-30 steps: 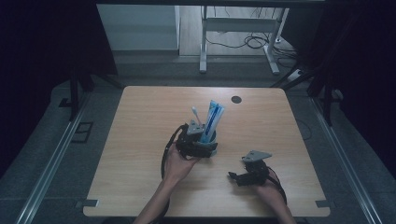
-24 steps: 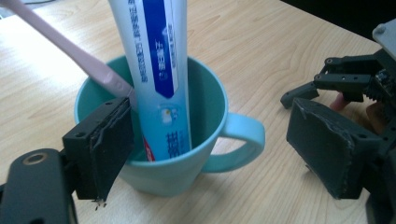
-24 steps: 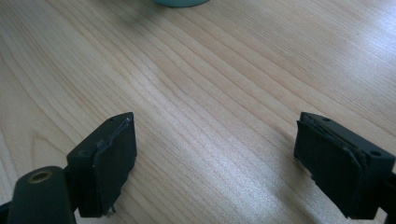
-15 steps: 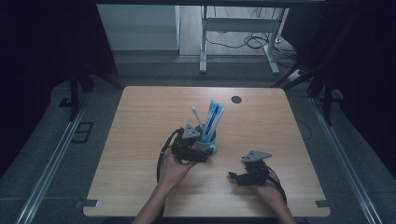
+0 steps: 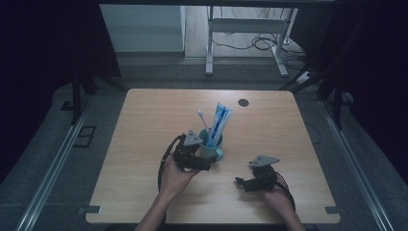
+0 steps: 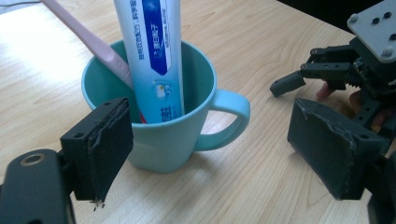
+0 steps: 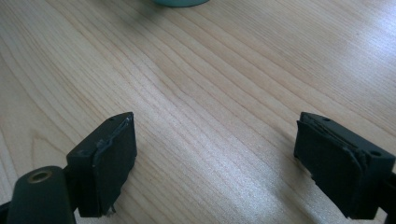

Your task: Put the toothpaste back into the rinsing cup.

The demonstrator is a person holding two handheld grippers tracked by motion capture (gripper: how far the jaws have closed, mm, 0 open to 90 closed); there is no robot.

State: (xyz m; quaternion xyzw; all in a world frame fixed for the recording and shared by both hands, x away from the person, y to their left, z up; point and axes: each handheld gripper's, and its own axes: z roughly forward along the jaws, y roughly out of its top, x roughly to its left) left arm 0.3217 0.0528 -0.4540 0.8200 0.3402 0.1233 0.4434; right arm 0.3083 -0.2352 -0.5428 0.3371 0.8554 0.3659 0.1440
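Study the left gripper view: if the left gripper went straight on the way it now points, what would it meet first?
Probably the teal mug. It stands straight ahead of the open left gripper, roughly between the jaws, holding a toothpaste tube and a pink toothbrush. Its handle points toward the right gripper. Exact depth is unclear.

The high view is dim and bluish: the table (image 5: 144,120) is evenly but weakly lit while the room around it falls to near black, with a paler floor strip beyond its far edge. Detail there is soft and grainy. Both gripper views are much brighter and warmer. In the left gripper view the mug (image 6: 163,135) is sharp and casts a soft shadow toward the camera; the near pads (image 6: 100,144) are slightly blurred. In the right gripper view a pale sheen lies across the wood grain.
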